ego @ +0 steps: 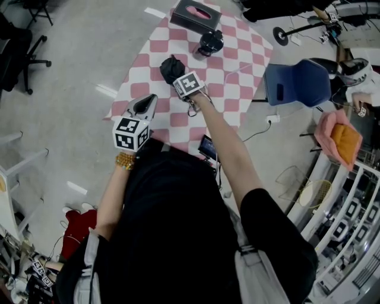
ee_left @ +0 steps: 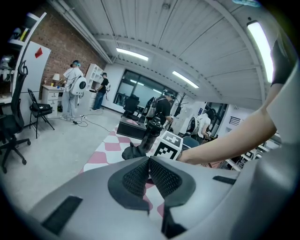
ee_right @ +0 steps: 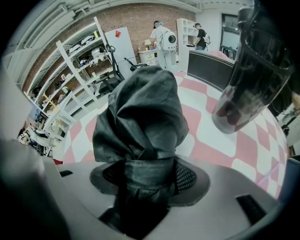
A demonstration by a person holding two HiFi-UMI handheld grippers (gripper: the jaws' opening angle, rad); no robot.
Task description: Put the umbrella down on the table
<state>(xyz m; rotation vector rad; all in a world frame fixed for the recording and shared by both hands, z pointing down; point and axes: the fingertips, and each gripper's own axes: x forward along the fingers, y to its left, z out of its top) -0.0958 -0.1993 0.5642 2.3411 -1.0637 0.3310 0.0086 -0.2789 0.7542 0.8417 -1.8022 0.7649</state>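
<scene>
**Umbrella on the table, right jaws spread around it**

The folded black umbrella [ego: 171, 67] sits on the pink-and-white checkered table [ego: 237, 59], in the upper centre of the head view. Its far end appears to rest on the cloth.

The right gripper [ego: 181, 77] points steeply down at the umbrella from the lower right. In the right gripper view its jaws stand wide apart with the strapped part of the umbrella between them. The mesh pads [ee_right: 186, 178] show bare on both sides of the fabric, so no firm pinch is seen.

The left gripper [ego: 145, 104] hovers at the lower left edge of the table. Its jaws are pressed together with nothing between them.

A dark translucent bottle [ego: 211, 41] stands above and to the right of the umbrella, apart from it. A dark tissue box [ego: 193, 15] lies at the top edge of the table. A blue chair [ego: 300, 83] stands off the table's right side.
</scene>
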